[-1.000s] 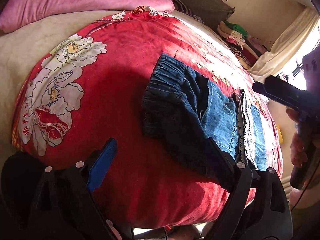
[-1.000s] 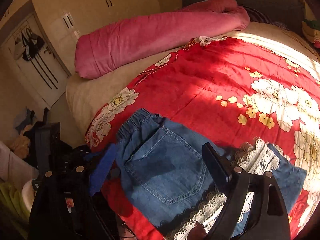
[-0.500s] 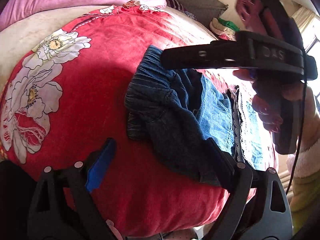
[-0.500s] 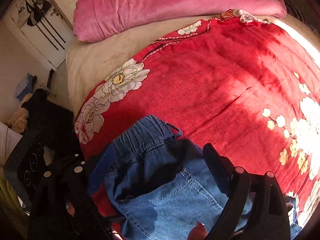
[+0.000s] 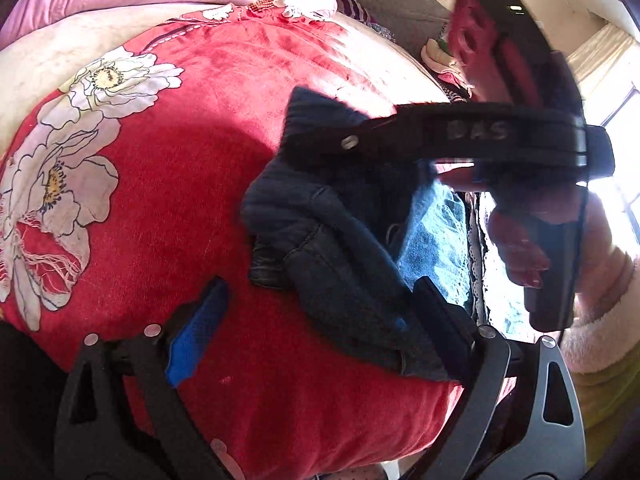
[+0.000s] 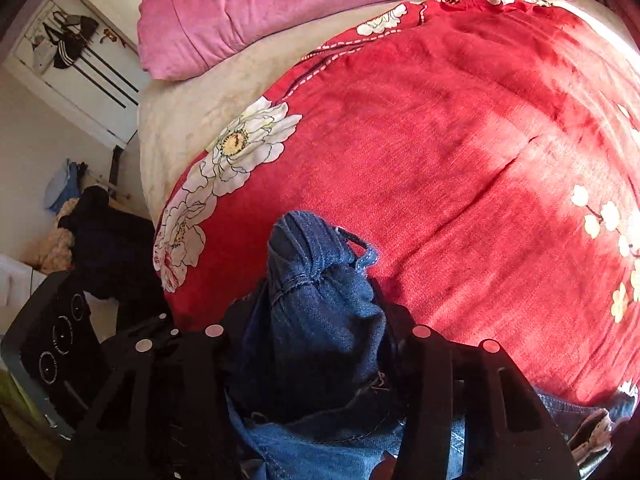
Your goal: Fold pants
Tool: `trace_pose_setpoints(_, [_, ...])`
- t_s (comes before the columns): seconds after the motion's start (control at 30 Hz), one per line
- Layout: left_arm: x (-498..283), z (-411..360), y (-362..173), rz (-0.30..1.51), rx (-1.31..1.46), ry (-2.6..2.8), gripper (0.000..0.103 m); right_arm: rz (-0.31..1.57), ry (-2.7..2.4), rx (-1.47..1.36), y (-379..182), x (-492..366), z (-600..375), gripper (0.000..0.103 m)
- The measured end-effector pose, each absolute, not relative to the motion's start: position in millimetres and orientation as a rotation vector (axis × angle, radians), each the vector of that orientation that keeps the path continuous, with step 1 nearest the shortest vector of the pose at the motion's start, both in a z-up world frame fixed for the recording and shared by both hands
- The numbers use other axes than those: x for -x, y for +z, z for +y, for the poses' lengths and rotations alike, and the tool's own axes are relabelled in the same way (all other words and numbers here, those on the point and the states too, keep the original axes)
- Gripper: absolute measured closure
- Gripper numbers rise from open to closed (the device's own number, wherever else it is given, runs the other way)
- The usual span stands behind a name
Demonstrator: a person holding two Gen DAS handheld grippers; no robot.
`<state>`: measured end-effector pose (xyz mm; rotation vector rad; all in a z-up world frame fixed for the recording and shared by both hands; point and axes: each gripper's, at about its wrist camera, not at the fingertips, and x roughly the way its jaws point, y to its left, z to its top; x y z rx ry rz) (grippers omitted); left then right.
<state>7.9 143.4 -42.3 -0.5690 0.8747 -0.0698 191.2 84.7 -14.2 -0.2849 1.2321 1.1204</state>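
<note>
Small blue denim pants point(image 5: 340, 240) with an elastic waistband and white lace trim point(image 5: 476, 248) lie bunched on a red floral blanket point(image 5: 180, 184). My right gripper point(image 6: 316, 344) is shut on the waistband end of the pants point(image 6: 320, 292), which bulges up between its fingers. In the left wrist view the right gripper point(image 5: 320, 136) reaches in from the right over the far waistband. My left gripper point(image 5: 320, 320) is open and empty, its fingers astride the near edge of the pants.
A pink quilt point(image 6: 320, 12) and a beige sheet point(image 6: 192, 120) lie at the bed's far side. The bed edge drops to the floor at left, with clothes and a dark box point(image 6: 52, 352) there. Folded clothes point(image 5: 440, 56) and a bright window stand at right.
My right gripper has come down over the waistband and shut on it, bunching the denim. The left gripper has stayed open near the pants' near edge.
</note>
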Motion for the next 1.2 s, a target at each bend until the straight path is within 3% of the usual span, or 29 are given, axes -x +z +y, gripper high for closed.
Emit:
trace_pose_setpoints(0.2, [-16, 146, -36, 0.837, 0.655, -0.119, 0.02, 1.159, 1.18, 0.187, 21, -182, 56, 0.066])
trace_pose_setpoints(0.27, [-19, 145, -32, 0.83, 0.696, -0.163, 0.042, 1.125, 1.195, 0.157, 32, -180, 42, 0.066])
trace_pose_setpoints(0.37, [-20, 135, -20, 0.818, 0.678, -0.189, 0.052, 1.074, 1.204, 0.127, 50, -178, 20, 0.066])
trace_pose_setpoints(0.7, [-29, 77, 20, 0.794, 0.542, -0.253, 0.053, 0.969, 1.177, 0.016, 79, -178, -65, 0.066])
trace_pose_setpoints(1.2, [-46, -4, 28, 0.831, 0.385, -0.289, 0.053, 0.944, 1.107, -0.104, 57, -179, -161, 0.066])
